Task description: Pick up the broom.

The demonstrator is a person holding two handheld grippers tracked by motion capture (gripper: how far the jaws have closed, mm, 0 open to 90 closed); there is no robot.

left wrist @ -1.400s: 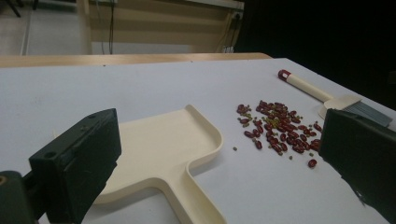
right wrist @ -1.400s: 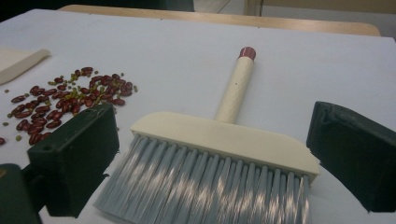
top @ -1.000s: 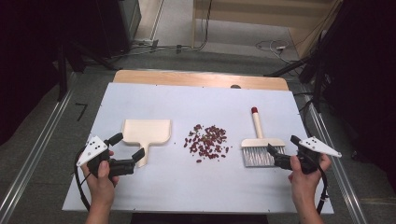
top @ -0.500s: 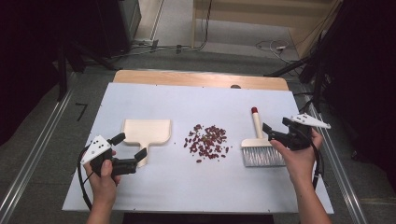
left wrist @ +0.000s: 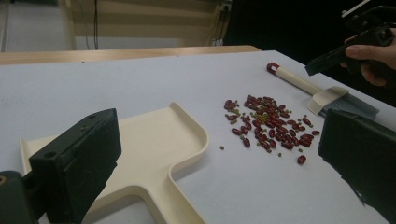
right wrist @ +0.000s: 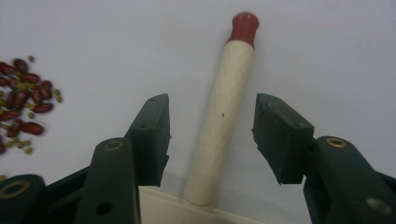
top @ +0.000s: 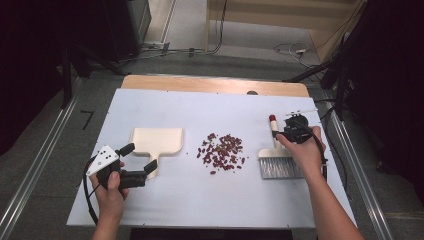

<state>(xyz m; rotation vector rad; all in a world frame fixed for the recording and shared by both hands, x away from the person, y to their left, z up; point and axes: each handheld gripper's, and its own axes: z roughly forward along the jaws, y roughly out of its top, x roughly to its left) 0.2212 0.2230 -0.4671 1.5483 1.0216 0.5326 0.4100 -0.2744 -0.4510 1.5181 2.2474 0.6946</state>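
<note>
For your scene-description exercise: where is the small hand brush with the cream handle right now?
In the high view the cream-handled hand brush lies on the table's right side, right of the red beans, its handle between the right gripper's open jaws.

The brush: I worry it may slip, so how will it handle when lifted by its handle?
The brush handle looks round and smooth, so it may twist between the flat pads of the right gripper. Its wide bristle head probably makes it droop at that end. It looks stiff and light, and lying flat it is unlikely to roll.
</note>
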